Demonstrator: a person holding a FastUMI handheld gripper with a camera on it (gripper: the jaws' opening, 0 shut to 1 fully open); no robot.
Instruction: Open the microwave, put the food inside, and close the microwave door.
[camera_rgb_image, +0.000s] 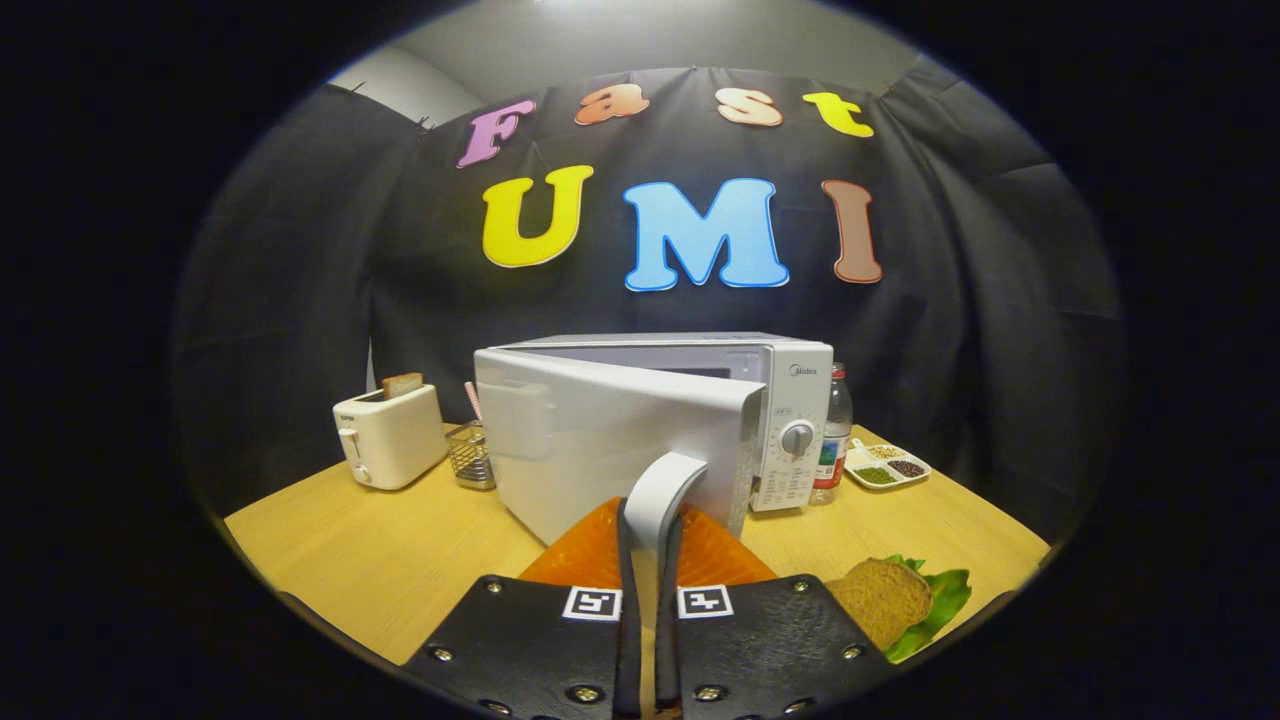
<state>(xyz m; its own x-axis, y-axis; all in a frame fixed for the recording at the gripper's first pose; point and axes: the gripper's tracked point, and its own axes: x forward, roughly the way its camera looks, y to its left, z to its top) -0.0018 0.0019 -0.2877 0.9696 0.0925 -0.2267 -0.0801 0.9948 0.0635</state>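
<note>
Gripper (650, 540) fingers are clamped on the curved white door handle (662, 490) of the white boxy microwave (700, 400), its door partly open. Pulling steadily along the hinge arc should work best (brown bread on green lettuce (885, 598) waits beside the fingers).

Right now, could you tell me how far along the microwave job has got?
Partly done: the microwave door is swung partway open. In hand: the gripper is shut on the door handle. Left: the sandwich lies on the table beside the fingers, not inside, and the door has yet to be closed.
</note>
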